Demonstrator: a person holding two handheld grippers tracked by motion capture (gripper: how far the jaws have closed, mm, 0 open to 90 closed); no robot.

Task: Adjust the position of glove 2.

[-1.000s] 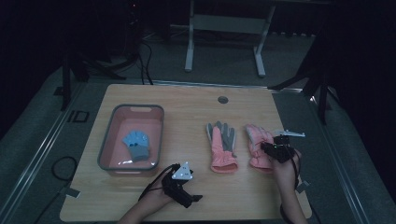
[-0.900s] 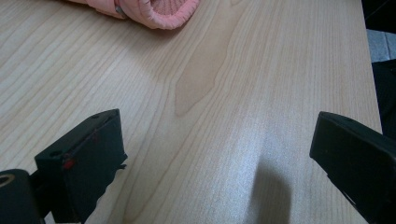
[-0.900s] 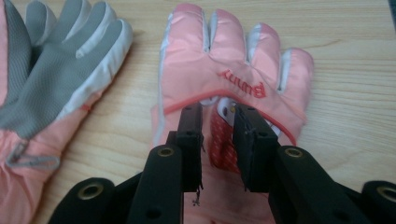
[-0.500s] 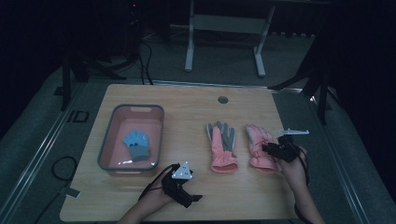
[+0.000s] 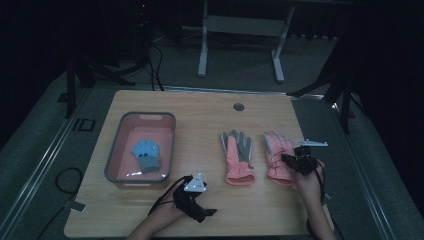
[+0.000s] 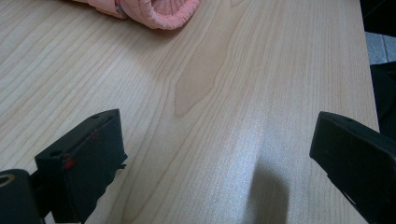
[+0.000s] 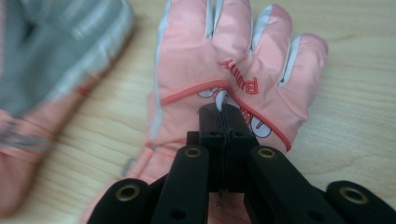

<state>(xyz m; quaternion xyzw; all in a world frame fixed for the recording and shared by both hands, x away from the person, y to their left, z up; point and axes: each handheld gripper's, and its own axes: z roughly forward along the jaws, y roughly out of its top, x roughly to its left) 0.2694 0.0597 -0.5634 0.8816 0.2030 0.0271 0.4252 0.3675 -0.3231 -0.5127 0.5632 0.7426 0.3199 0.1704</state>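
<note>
The right claw [image 7: 223, 112] is squeezed tight on the back of the pink glove [image 7: 233, 70], with its two black jaws pressed together and a little fold of pink cloth pinched between them. In the high view the right claw [image 5: 295, 159] sits on top of this pink glove [image 5: 276, 155], near the cuff end, and the person's right hand [image 5: 309, 181] holds it from the near side. The pink glove lies flat on the worktop [image 5: 210, 120] with its fingers pointing away from the person. It has red letters and a small cartoon picture on its back. Just to the left of the pink glove lies a second glove [image 5: 237, 156], pink with a grey palm facing up; the two are close but I cannot tell if they touch. Far to the left of the pink glove stands a pink tub [image 5: 142, 149] with a grey rim, and a small blue glove [image 5: 146, 155] lies inside it. The left claw [image 5: 197, 202] is on the near side of the worktop, to the left of the pink glove and well apart from it, held in the left hand [image 5: 170, 210]. In the left gripper view the left claw [image 6: 217, 158] has its jaws spread wide, with bare wood between them and nothing in its grip. Beyond it lies the open cuff [image 6: 161, 9] of the second glove.
</note>
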